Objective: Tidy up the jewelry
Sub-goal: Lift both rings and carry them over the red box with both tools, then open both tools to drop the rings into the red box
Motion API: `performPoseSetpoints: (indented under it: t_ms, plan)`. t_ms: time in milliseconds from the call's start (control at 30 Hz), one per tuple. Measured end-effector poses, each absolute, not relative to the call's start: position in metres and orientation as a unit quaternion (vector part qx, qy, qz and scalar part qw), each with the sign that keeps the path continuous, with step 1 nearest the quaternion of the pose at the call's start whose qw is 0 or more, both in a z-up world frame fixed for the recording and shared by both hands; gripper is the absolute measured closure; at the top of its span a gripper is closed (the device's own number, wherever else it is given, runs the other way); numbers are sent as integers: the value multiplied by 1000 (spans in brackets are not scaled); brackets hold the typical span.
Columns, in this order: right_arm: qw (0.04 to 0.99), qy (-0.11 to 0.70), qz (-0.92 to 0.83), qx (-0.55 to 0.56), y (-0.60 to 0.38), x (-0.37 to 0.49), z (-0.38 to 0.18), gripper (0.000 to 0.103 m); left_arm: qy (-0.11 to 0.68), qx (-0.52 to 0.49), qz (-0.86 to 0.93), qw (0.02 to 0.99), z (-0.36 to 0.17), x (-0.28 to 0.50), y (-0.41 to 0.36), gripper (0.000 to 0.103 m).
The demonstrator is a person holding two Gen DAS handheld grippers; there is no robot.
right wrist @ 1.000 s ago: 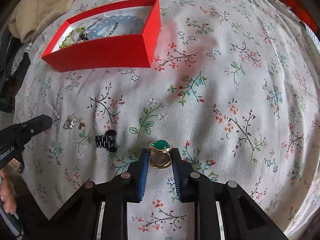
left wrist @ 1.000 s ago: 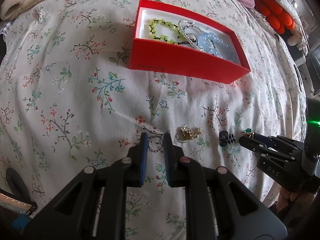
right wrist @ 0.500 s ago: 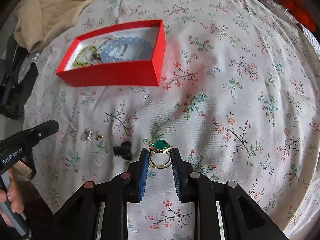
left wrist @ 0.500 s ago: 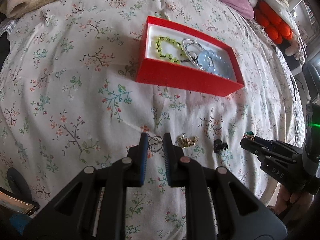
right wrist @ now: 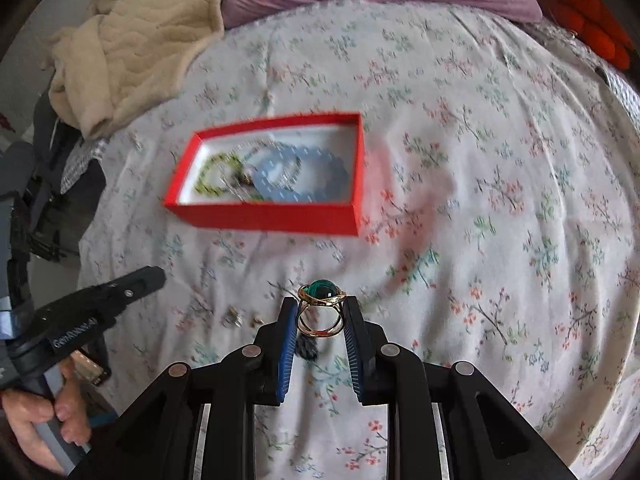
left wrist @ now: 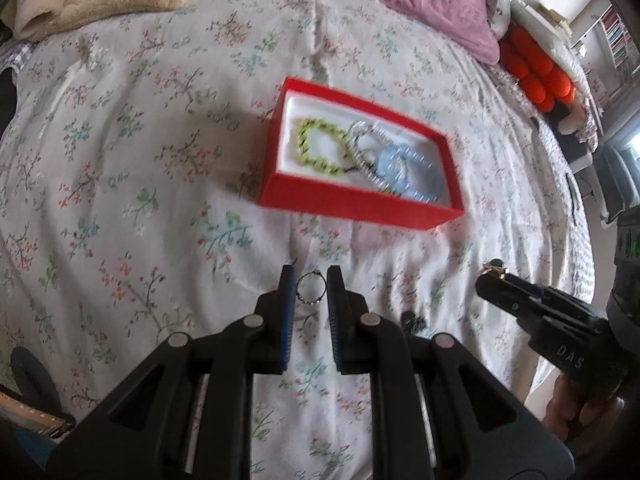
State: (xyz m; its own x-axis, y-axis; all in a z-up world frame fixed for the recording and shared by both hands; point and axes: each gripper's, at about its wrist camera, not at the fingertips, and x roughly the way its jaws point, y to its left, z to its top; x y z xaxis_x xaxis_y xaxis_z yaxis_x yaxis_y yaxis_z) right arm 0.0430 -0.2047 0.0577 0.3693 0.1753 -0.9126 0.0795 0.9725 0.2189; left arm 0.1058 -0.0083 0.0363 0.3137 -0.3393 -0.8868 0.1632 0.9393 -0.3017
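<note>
The red box (left wrist: 362,168) lies open on the flowered bed (left wrist: 120,160), already holding a green bead bracelet (left wrist: 318,146), a silver chain (left wrist: 370,152) and a blue bead bracelet (left wrist: 412,178). From the left tool (left wrist: 312,292) it sits at about 12 to 1 o'clock, its long axis running from 10 toward 4; from the right tool (right wrist: 320,312) it sits at about 11 o'clock, long axis nearly crosswise. Neither tool looks clearly nearer.

The left tool is nearly closed, pinching a thin silver ring (left wrist: 311,289) upright between its pads. The right tool, a little wider, clamps a gold ring with a green stone (right wrist: 321,308), stone toward the box.

Small earrings (right wrist: 236,318) and a dark clip (left wrist: 414,322) lie on the bed below the tools.
</note>
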Motion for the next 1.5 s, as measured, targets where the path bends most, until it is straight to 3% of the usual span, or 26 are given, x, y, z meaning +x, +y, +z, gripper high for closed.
performPoseSetpoints:
  t_ms: [433,1200,1500]
  plan:
    - [839,518,33,161,-206,86,63,80,502,-107,-178,840,41,144,-26,86]
    - [834,522,12,176,-219,118,33,80,471,-66,-146,867,23,167,-45,85]
    - [834,524,7,174,-223,118,31,80,468,-48,-135,872,29,162,-43,63]
